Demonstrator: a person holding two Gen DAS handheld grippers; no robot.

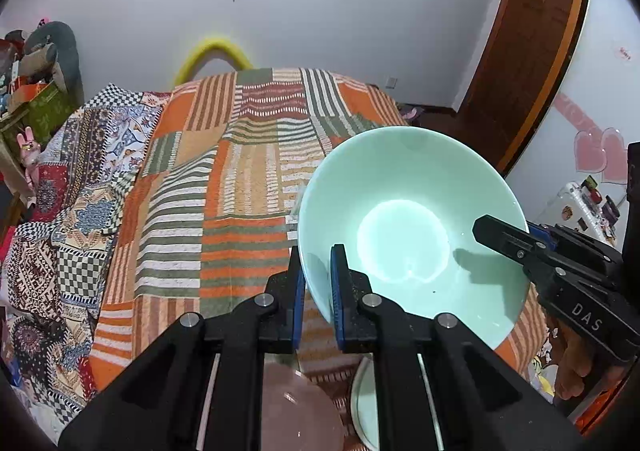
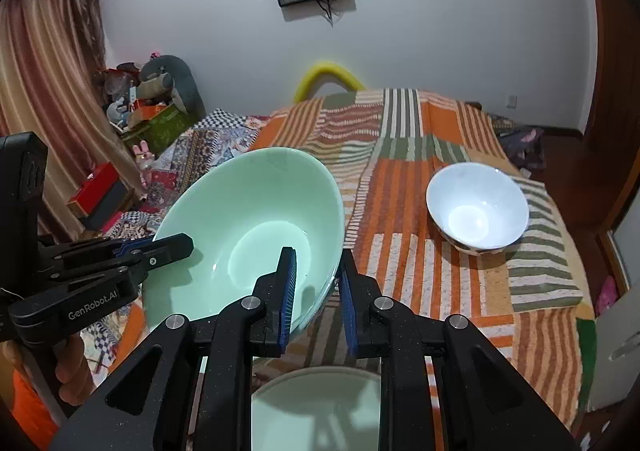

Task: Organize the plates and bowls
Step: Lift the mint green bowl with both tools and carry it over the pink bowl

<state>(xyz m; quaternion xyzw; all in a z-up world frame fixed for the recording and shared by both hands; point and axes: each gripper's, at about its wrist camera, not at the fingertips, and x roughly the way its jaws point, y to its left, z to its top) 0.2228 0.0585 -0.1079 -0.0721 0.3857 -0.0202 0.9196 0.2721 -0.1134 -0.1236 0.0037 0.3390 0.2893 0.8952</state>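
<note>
A large mint-green bowl [image 1: 412, 223] is held in the air above the bed, tilted. My left gripper [image 1: 318, 283] is shut on its left rim, one finger inside and one outside. My right gripper [image 2: 318, 283] is shut on the opposite rim of the same bowl [image 2: 248, 227]. Each gripper shows in the other's view, the right one [image 1: 520, 247] and the left one [image 2: 160, 249]. A white bowl [image 2: 478, 207] stands upright on the striped blanket to the right. Below the grippers lie a pale green plate [image 2: 316, 407] and a pinkish plate [image 1: 298, 411].
The bed is covered by an orange striped blanket [image 1: 224, 187] and a patterned quilt [image 1: 68, 211] on the left. Boxes and toys [image 2: 152, 111] are piled at the far left. A wooden door [image 1: 532, 39] and a fridge [image 1: 584, 207] are on the right.
</note>
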